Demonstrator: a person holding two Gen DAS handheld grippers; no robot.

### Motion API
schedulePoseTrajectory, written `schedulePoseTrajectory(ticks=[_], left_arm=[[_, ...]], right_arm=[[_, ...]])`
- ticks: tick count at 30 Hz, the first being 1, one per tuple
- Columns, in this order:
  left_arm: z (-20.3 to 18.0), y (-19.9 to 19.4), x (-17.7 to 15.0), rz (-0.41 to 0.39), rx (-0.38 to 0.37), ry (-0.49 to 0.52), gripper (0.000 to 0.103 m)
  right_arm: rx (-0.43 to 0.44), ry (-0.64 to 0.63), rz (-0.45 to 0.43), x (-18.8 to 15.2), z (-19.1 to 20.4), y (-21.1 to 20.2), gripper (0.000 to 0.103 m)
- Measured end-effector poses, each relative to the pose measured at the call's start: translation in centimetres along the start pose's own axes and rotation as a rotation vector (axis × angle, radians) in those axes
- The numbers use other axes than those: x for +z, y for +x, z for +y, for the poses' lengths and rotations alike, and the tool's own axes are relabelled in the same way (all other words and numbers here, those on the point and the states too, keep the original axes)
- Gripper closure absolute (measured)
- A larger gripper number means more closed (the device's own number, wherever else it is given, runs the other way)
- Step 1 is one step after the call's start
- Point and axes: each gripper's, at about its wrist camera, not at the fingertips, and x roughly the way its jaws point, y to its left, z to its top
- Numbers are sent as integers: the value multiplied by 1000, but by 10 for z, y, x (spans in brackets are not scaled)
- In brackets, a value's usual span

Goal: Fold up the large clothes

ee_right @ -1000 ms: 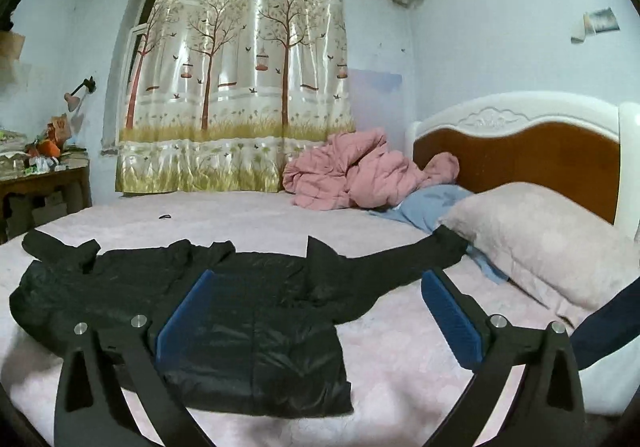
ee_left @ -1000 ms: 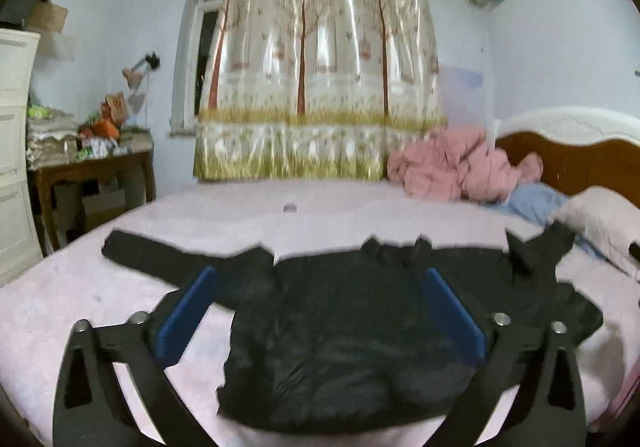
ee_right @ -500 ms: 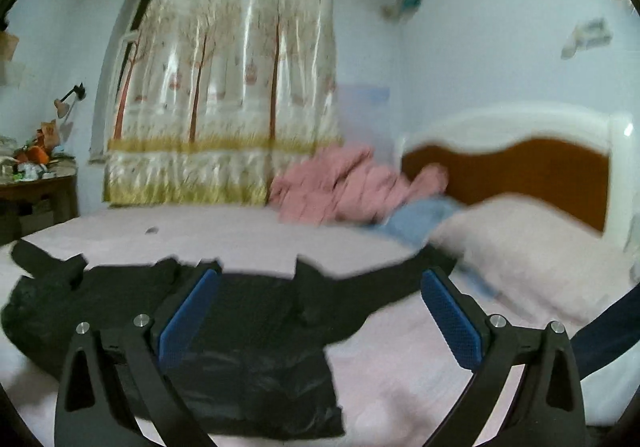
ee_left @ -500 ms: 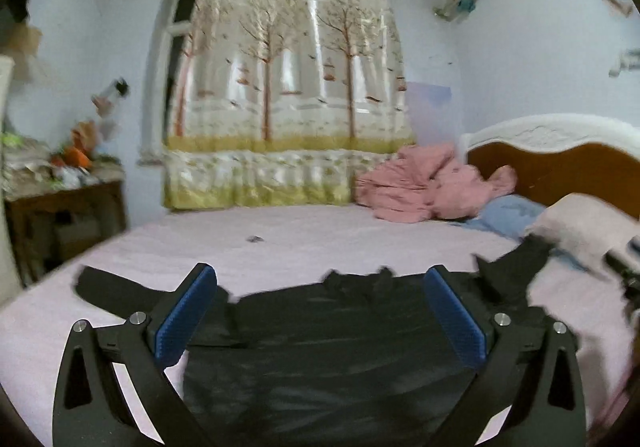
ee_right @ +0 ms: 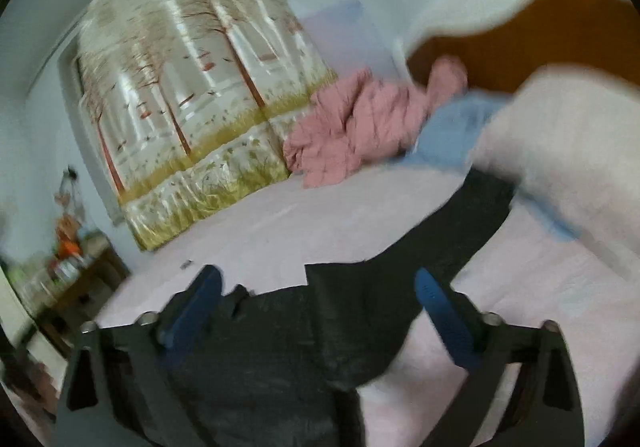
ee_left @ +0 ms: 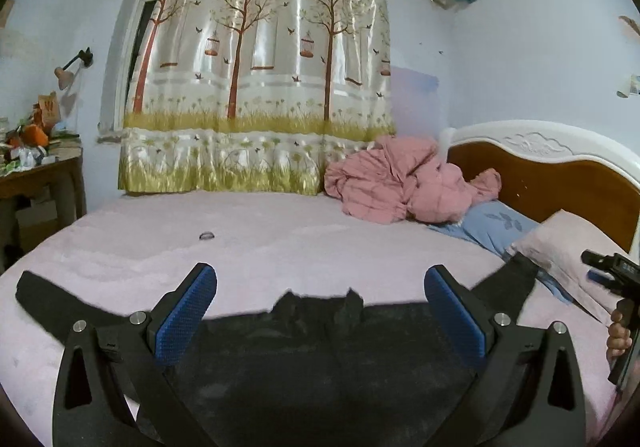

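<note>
Across the pink bed sheet (ee_left: 320,223) we see the black padded jacket (ee_left: 320,359) spread flat, no readable label. Our left gripper (ee_left: 320,311) gapes empty; our right gripper (ee_right: 318,299), blurred, has just been narrowing, still spread, nothing pinched. Frame edges crop the jacket's hem.

left gripper (ee_left: 320,311): black frames, ribbed blue pads, silver screws
right gripper (ee_right: 318,307): same build, blurred
hand (ee_left: 618,339): lower right edge, on black handle
</note>
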Motion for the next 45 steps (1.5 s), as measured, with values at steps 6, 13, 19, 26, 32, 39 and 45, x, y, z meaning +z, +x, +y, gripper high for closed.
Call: schedulePoseTrajectory(ticks=[6,13,19,26,32,39,45], left_arm=[[23,66,-37,70,53,-28,0],[67,131,-101,238,112,-133,2],[69,122,-107,230,166,-97,2],[63,107,-103,123,215,-35,2],[68,89,-94,67,210,-98,2],[83,77,-87,52,179,-161,2],[94,76,-87,18,295,-98,2]], right_arm=[[-220,116,155,-1,-95,120,33],[-326,235,202,-11,-185,193,34],[-328,228,180,-5,-193,210,56],[-278,173,127,-8,-165,192,99],[-208,-141,88,6,-28,153,99],[-106,-393,316,-61,146,182,99],[4,-522,564,-170,227,250,99]])
